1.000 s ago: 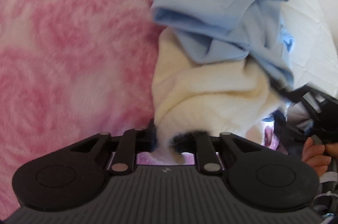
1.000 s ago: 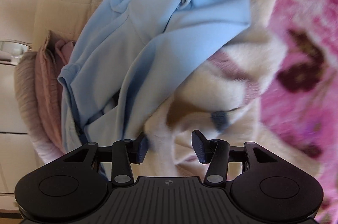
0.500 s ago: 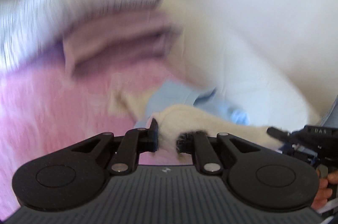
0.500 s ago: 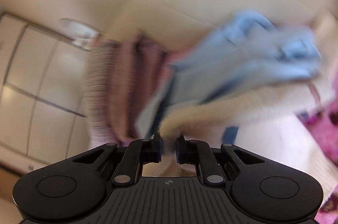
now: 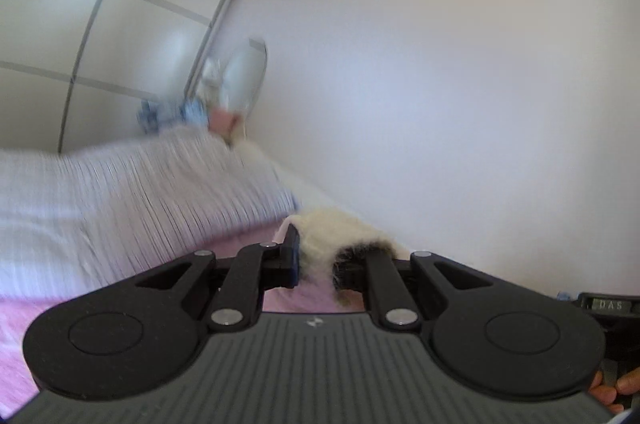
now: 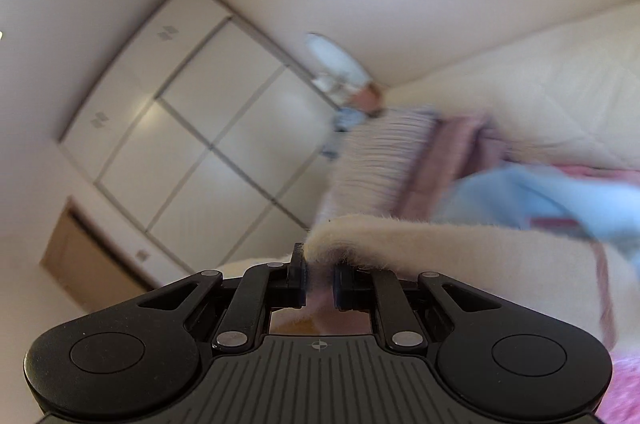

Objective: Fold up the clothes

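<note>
Both grippers, left [image 5: 318, 262] and right [image 6: 319, 280], pinch the cream fleece [image 6: 440, 244]; "DAS" label [image 5: 608, 305] legible.

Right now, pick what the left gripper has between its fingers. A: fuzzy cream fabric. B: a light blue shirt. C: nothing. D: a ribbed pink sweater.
A: the left gripper is shut on the fuzzy cream fabric, which bunches between its fingers.
</note>
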{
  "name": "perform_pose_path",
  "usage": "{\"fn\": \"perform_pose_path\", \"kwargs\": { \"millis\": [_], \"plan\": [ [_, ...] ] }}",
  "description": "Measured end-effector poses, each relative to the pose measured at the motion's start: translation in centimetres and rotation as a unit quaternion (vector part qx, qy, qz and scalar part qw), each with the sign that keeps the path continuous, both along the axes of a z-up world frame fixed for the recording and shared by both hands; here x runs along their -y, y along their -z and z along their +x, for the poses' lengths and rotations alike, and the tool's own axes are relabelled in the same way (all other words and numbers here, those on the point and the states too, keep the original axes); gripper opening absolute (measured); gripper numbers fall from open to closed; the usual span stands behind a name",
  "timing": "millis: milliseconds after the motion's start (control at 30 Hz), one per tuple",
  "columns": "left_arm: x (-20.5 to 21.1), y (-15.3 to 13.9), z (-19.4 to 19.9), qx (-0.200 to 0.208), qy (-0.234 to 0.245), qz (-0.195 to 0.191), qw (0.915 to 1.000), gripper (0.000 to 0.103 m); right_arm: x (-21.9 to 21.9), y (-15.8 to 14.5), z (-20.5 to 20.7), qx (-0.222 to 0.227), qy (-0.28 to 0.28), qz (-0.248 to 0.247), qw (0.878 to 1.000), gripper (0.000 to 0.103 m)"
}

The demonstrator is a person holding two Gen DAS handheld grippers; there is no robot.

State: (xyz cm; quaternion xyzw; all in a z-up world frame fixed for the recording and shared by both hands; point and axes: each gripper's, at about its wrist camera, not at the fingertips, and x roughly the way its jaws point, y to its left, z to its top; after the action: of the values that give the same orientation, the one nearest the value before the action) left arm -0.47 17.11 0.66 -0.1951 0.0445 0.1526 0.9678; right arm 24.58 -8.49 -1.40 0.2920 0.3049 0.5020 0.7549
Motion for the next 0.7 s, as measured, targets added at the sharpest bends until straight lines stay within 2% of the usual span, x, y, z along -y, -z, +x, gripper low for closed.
{"fn": "perform_pose_path", "kwargs": {
  "millis": [167, 267, 333, 367, 400, 433, 500, 533, 600, 700],
  "plan": [
    [-1.3, -6.1, -11.7, 0.036, -0.048, 0.031, 0.9977, 0.009, -4.7, -5.5, -8.8, 0.031, -0.064, 0.028, 0.997, 0.011],
    [-2.0, -9.4, -18.9, 0.028, -0.083, 0.059, 0.9944, 0.009, -8.4, -8.3, -14.6, 0.032, -0.114, 0.039, 0.992, 0.011],
    [-2.7, -10.5, -22.4, -0.013, -0.102, 0.067, 0.9925, 0.011, -11.1, -9.5, -18.3, 0.024, -0.153, 0.034, 0.987, 0.012],
    [-3.4, -9.6, -23.1, -0.062, -0.116, 0.057, 0.9897, 0.011, -13.0, -9.5, -19.8, 0.01, -0.171, 0.01, 0.985, 0.013],
    [-4.1, -8.7, -23.9, -0.112, -0.129, 0.046, 0.9843, 0.011, -15.0, -9.3, -21.1, -0.008, -0.187, -0.023, 0.982, 0.023],
    [-4.7, -7.8, -24.7, -0.161, -0.142, 0.035, 0.9761, 0.012, -17.0, -9.0, -22.5, -0.025, -0.204, -0.056, 0.977, 0.037],
    [-6.0, -6.0, -26.3, -0.258, -0.167, 0.014, 0.9516, 0.013, -20.4, -7.5, -25.0, -0.048, -0.224, -0.131, 0.965, 0.056],
    [-6.5, -4.8, -27.2, -0.297, -0.178, 0.001, 0.9381, 0.015, -21.5, -6.5, -26.4, -0.051, -0.231, -0.159, 0.959, 0.058],
    [-6.2, -1.1, -29.6, -0.338, -0.198, -0.036, 0.9194, 0.019, -23.1, -4.7, -29.2, -0.048, -0.243, -0.212, 0.945, 0.058],
    [-5.8, 4.4, -33.3, -0.397, -0.225, -0.091, 0.8849, 0.019, -23.1, -3.1, -33.7, 0.004, -0.262, -0.281, 0.923, 0.058]
  ]
}}
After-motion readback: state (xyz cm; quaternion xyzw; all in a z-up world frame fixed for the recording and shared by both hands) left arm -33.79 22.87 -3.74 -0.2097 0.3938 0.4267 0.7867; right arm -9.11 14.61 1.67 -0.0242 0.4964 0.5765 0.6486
